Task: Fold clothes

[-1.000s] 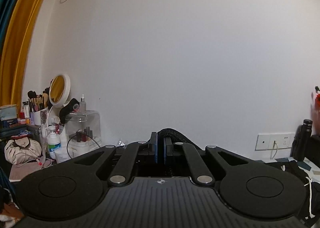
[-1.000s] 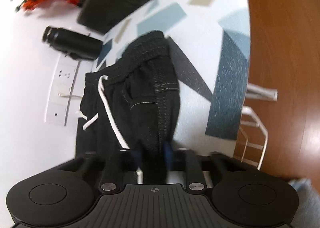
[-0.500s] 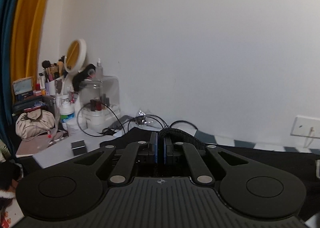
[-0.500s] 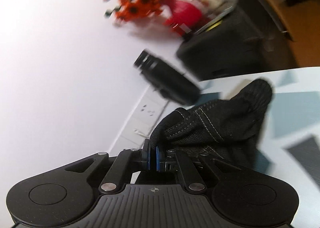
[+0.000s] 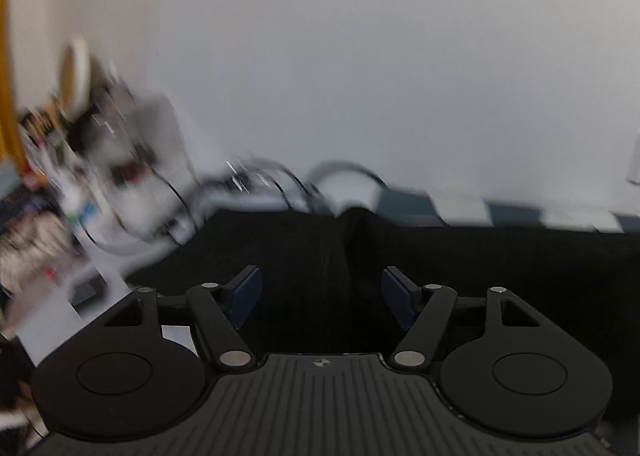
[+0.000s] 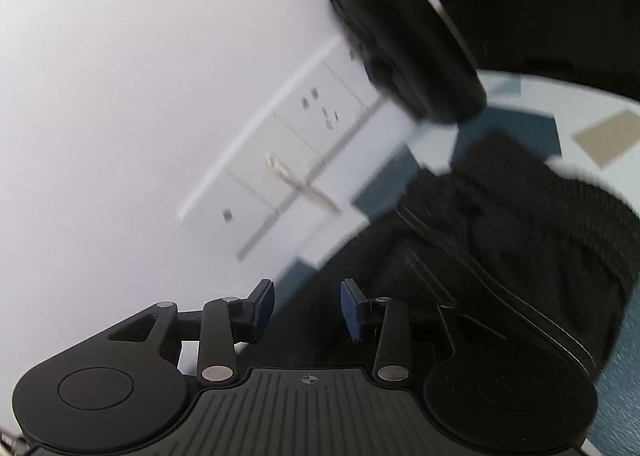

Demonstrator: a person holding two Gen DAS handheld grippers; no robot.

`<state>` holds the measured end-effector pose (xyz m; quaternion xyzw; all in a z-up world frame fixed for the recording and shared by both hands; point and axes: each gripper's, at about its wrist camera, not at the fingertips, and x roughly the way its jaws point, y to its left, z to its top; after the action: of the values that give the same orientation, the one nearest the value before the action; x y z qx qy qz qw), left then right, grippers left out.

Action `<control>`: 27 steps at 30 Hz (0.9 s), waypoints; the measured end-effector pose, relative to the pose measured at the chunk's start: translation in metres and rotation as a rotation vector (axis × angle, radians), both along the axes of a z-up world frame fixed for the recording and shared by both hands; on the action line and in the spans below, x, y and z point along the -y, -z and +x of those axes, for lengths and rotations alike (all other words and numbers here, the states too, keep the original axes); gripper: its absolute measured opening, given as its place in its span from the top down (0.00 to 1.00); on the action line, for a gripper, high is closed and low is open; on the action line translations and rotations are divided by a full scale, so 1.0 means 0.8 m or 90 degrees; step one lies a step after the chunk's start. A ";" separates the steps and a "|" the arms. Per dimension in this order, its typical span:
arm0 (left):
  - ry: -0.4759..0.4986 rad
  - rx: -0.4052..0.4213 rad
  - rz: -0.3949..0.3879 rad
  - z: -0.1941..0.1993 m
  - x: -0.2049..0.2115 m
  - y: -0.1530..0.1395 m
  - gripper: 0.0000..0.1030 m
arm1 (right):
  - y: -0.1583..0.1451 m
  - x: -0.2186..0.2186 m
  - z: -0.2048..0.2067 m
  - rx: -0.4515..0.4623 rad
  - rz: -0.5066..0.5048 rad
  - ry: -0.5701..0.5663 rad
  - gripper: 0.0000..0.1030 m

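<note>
Both tongs opening over black garment (image 5: 460, 256)

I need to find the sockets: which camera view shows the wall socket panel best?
The right wrist view: the wall socket panel fills the middle, its holes and a plugged-in connector visible. The left wrist view shows only a blurred white sliver at its right edge, perhaps the same panel.

- Left gripper (image 5: 322, 298): pointed forward and tilted downward; jaws opening, blue pads set wide apart, nothing pressed between them.
- Right gripper (image 6: 307, 314): rolled to one side, angled downward; jaws opening, blue pads parted moderately, gripping nothing.
</note>
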<state>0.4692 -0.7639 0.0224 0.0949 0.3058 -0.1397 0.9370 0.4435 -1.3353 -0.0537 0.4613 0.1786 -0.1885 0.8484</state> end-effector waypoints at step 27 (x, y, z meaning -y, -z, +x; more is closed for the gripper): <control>0.096 -0.127 -0.030 0.066 -0.071 0.082 0.21 | 0.018 -0.210 -0.022 -0.107 -0.081 -0.155 0.48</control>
<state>0.5218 -0.7072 -0.0430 0.0815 0.3863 -0.2259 0.8906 0.4258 -1.1676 -0.0682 0.3644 0.2917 -0.1329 0.8743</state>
